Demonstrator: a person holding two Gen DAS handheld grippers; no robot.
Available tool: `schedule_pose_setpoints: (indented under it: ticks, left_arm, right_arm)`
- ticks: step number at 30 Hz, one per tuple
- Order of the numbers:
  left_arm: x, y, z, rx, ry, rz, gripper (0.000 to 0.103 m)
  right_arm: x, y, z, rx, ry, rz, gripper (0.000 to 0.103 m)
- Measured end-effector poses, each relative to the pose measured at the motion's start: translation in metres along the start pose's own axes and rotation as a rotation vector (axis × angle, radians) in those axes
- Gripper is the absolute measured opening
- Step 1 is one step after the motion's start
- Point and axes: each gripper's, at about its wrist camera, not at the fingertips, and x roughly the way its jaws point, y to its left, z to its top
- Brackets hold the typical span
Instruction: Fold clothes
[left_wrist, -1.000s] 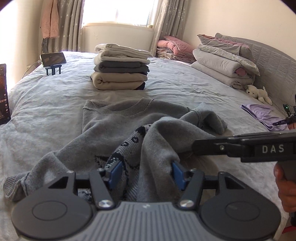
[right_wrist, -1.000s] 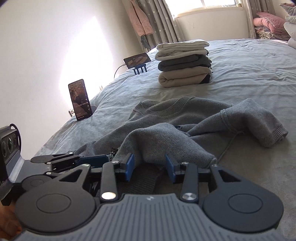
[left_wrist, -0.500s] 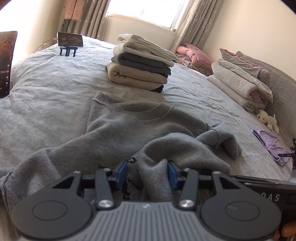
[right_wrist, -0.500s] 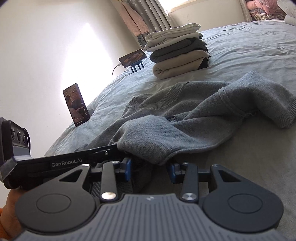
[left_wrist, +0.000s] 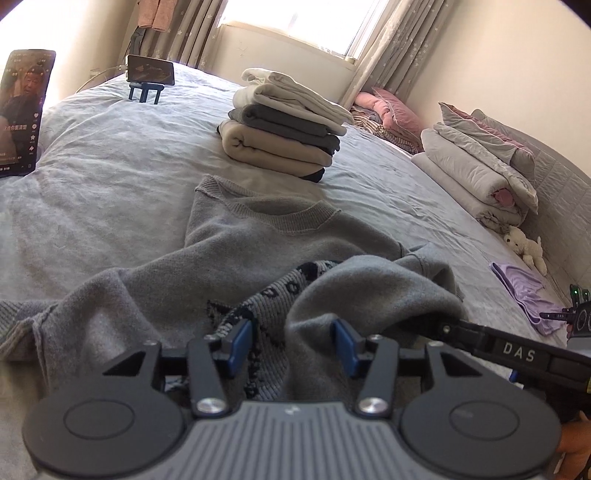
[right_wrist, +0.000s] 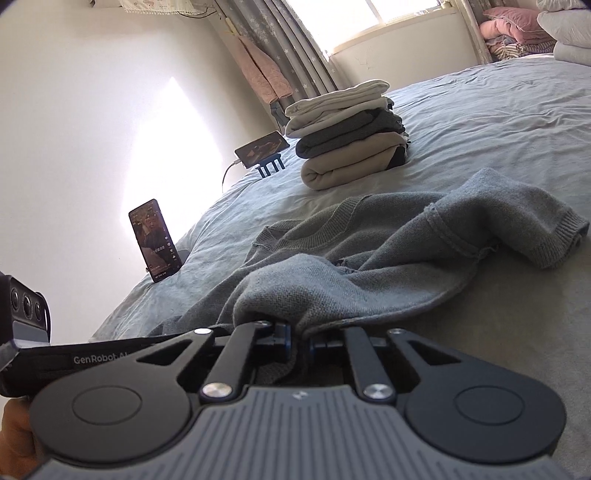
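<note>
A grey knit sweater (left_wrist: 280, 243) lies rumpled on the bed, collar toward the window, its hem bunched up near me and showing a patterned inside (left_wrist: 258, 306). It also shows in the right wrist view (right_wrist: 388, 258). My left gripper (left_wrist: 291, 343) is open, its blue pads on either side of the bunched hem. My right gripper (right_wrist: 300, 339) is shut on a fold of the sweater's hem. The right gripper's body (left_wrist: 517, 354) reaches in from the right in the left wrist view.
A stack of folded clothes (left_wrist: 284, 129) sits beyond the sweater, also seen from the right wrist (right_wrist: 347, 136). Two phones on stands (left_wrist: 149, 72) (right_wrist: 155, 240) stand at the bed's left. Folded quilts (left_wrist: 476, 166), a toy (left_wrist: 526, 247) and a purple garment (left_wrist: 524, 295) lie right.
My right gripper has closed on the sweater's hem; it was open around it before. Both grippers have tilted and shifted. The left gripper stays open around the bunched fabric.
</note>
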Motion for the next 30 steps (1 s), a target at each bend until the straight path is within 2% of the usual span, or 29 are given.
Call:
schedule_pose_setpoints:
  ticks: [6,13,23,26,30]
  left_arm:
    - [-0.042,0.008,-0.021,-0.018,-0.005,0.001,0.056]
    - [-0.09,0.024,-0.045,-0.027,-0.033,0.04,0.059]
    - [-0.131,0.044,-0.073,-0.035,0.004,0.095,0.06]
    - [-0.14,0.051,-0.086,-0.049,0.027,0.091,0.06]
    - [-0.151,0.057,-0.103,-0.086,0.049,0.045,0.06]
  right_arm:
    - [-0.049,-0.008,-0.004,0.008,-0.004,-0.091,0.01]
    - [-0.108,-0.02,-0.022,0.039,0.007,-0.186,0.009]
    - [-0.181,-0.009,-0.048,0.022,-0.029,-0.232,0.009]
    - [-0.197,-0.002,-0.057,0.004,-0.024,-0.243,0.009]
    - [-0.208,-0.003,-0.072,0.002,0.016,-0.247,0.009]
